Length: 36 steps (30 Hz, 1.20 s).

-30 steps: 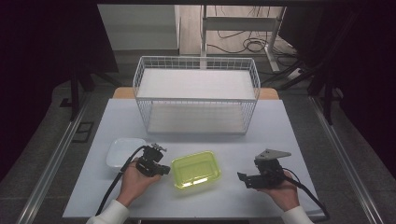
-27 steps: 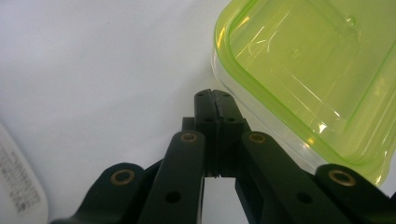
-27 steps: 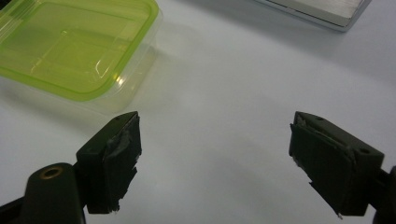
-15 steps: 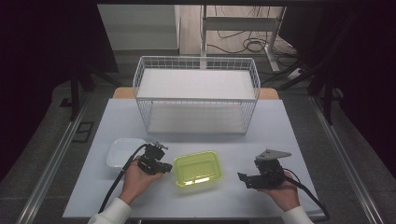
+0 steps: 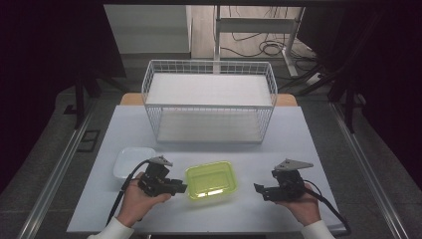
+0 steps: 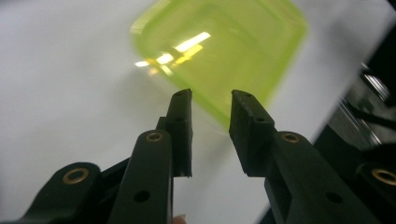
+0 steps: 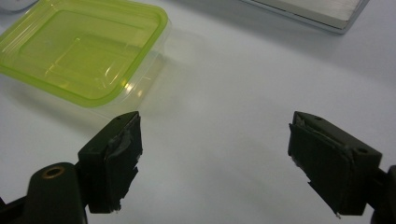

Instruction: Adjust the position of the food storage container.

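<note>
Our left gripper (image 6: 211,100) has just been opening: its black jaws stand a narrow gap apart, nothing pressed between them, the rim of the yellow-green container (image 5: 211,179) just ahead of the tips. Our right gripper (image 7: 215,140) gapes wide and empty over the bare table (image 5: 298,134). The container rests at the table's near middle, between both hands. Thin translucent plastic, rounded corners, glossy: we judge it light, a little flexible and slippery, best pinched at the raised rim. Beside it lies a white lid (image 5: 130,160); behind stands a white wire basket (image 5: 209,107).
</note>
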Each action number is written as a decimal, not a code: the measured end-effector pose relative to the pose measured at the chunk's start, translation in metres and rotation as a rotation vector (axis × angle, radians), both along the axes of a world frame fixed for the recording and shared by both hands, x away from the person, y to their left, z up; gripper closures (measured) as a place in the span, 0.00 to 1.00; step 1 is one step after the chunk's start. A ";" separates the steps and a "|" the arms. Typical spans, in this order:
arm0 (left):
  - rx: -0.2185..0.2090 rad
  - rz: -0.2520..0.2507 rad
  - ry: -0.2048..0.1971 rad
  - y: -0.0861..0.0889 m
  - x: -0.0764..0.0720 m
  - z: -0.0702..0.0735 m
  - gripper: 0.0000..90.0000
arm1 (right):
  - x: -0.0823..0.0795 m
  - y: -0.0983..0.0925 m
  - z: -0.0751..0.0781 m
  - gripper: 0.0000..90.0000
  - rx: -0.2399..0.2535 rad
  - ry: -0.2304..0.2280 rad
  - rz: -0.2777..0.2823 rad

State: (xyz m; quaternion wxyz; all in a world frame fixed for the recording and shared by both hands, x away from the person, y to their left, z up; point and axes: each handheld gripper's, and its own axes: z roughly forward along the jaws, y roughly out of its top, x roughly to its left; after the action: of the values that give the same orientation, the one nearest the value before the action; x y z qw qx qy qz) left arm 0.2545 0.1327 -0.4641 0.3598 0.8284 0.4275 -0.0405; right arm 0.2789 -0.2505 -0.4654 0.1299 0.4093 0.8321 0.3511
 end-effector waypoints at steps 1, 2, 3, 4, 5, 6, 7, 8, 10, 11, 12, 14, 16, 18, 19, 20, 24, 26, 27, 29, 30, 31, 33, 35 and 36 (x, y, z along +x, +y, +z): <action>-0.004 -0.038 0.000 -0.003 -0.004 0.001 0.77 | 0.000 0.000 0.000 0.19 0.000 0.000 0.000; -0.008 -0.065 0.003 -0.008 -0.008 0.002 0.78 | 0.000 0.001 -0.001 0.19 -0.003 0.001 0.001; -0.001 -0.090 0.004 -0.013 -0.012 0.002 0.78 | 0.000 0.001 -0.001 0.19 -0.003 0.001 0.001; 0.014 -0.140 0.011 -0.025 -0.017 0.001 0.79 | 0.000 0.001 -0.001 0.19 -0.003 0.001 0.001; 0.014 -0.140 0.011 -0.025 -0.017 0.001 0.79 | 0.000 0.001 -0.001 0.19 -0.003 0.001 0.001; 0.032 -0.185 0.016 -0.037 -0.022 -0.002 0.80 | 0.000 0.001 -0.001 0.19 -0.003 0.004 0.000; 0.041 -0.205 0.018 -0.044 -0.024 -0.004 0.81 | 0.001 0.001 -0.001 0.19 -0.005 0.000 0.002; 0.041 -0.205 0.018 -0.044 -0.024 -0.004 0.83 | 0.001 0.001 -0.001 0.19 -0.005 0.000 0.002; 0.082 -0.268 0.031 -0.060 -0.029 -0.010 0.90 | 0.001 0.001 -0.001 0.19 -0.007 0.000 0.002; 0.095 -0.275 0.033 -0.064 -0.030 -0.012 0.93 | 0.001 0.001 -0.001 0.19 -0.009 0.000 0.001; 0.106 -0.281 0.034 -0.068 -0.031 -0.015 0.96 | 0.001 0.001 -0.001 0.19 -0.010 -0.001 0.001; 0.116 -0.284 0.039 -0.071 -0.031 -0.018 0.99 | 0.001 0.001 -0.001 0.19 -0.013 0.002 0.002; 0.142 -0.292 0.042 -0.076 -0.030 -0.023 1.00 | 0.000 0.001 -0.002 0.19 -0.014 0.004 0.002; 0.163 -0.298 0.039 -0.079 -0.029 -0.027 1.00 | 0.001 0.001 -0.002 0.19 -0.017 0.000 0.005; 0.172 -0.298 0.039 -0.081 -0.028 -0.028 1.00 | 0.001 0.001 -0.002 0.19 -0.017 0.000 0.005; 0.177 -0.295 0.037 -0.082 -0.027 -0.030 1.00 | 0.001 0.001 -0.002 0.19 -0.018 0.000 0.002; 0.181 -0.268 0.040 -0.082 -0.018 -0.033 1.00 | 0.001 0.000 -0.002 0.19 -0.021 0.002 0.000; 0.176 -0.259 0.040 -0.082 -0.015 -0.033 1.00 | 0.001 0.000 -0.002 0.19 -0.021 0.003 0.001; 0.179 -0.247 0.036 -0.081 -0.013 -0.033 1.00 | 0.001 0.000 -0.003 0.19 -0.021 0.003 0.002; 0.186 -0.233 0.031 -0.081 -0.009 -0.034 1.00 | 0.001 0.001 -0.003 0.19 -0.019 0.002 0.004; 0.194 -0.225 0.027 -0.080 -0.008 -0.035 1.00 | 0.001 0.001 -0.002 0.19 -0.018 0.004 0.005; 0.197 -0.217 0.022 -0.079 -0.006 -0.036 1.00 | 0.001 0.000 -0.002 0.19 -0.007 0.005 0.003; 0.196 -0.203 0.019 -0.078 -0.002 -0.036 1.00 | 0.001 0.000 -0.002 0.19 -0.012 0.004 0.000; 0.200 -0.190 0.011 -0.076 0.001 -0.036 1.00 | 0.001 0.000 -0.002 0.19 -0.019 0.006 0.000; 0.200 -0.184 0.010 -0.075 0.003 -0.037 1.00 | 0.001 0.000 -0.003 0.19 -0.019 0.006 -0.001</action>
State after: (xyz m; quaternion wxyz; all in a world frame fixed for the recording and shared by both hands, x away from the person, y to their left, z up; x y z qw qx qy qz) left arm 0.2572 0.0574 -0.5008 0.2679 0.8955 0.3536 -0.0344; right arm 0.2802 -0.2507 -0.4680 0.1317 0.4095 0.8356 0.3417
